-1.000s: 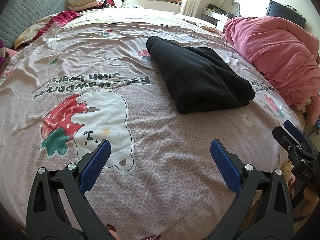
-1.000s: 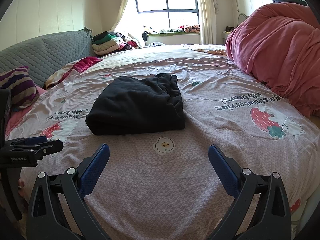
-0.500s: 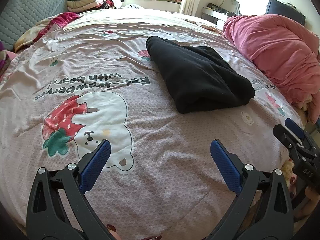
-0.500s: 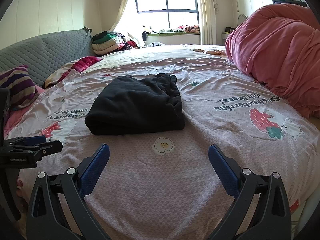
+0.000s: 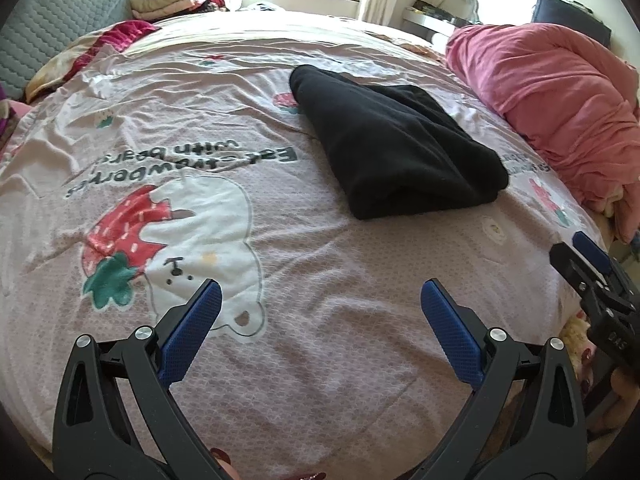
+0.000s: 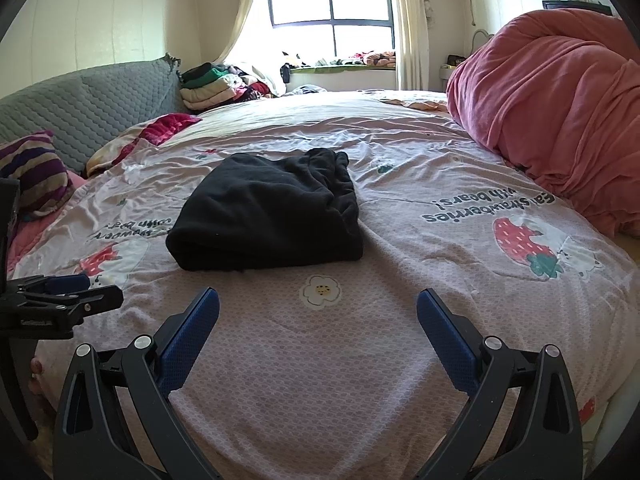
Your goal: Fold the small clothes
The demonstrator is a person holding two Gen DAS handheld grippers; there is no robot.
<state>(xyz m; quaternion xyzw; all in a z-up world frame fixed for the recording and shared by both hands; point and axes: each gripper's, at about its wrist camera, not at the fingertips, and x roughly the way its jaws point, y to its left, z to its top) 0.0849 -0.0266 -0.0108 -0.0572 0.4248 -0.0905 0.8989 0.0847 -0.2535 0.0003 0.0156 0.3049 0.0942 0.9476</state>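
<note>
Garment: black garment (image 6: 268,216) lies folded in a thick rectangle on the pink bedspread (image 6: 400,360), at 12 o'clock from both tools.
Left gripper (image 5: 320,316): jaws spread wide, empty.
Right gripper (image 6: 318,316): jaws spread wide, empty.
Progress: folding looks complete; nothing visibly left.

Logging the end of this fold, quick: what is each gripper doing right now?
Left gripper: open, holding nothing, short of the folded black garment.
Right gripper: open, holding nothing.

black garment (image 6: 268,216) on pink strawberry-bear print sheet (image 6: 400,320), blue-padded claws
</note>
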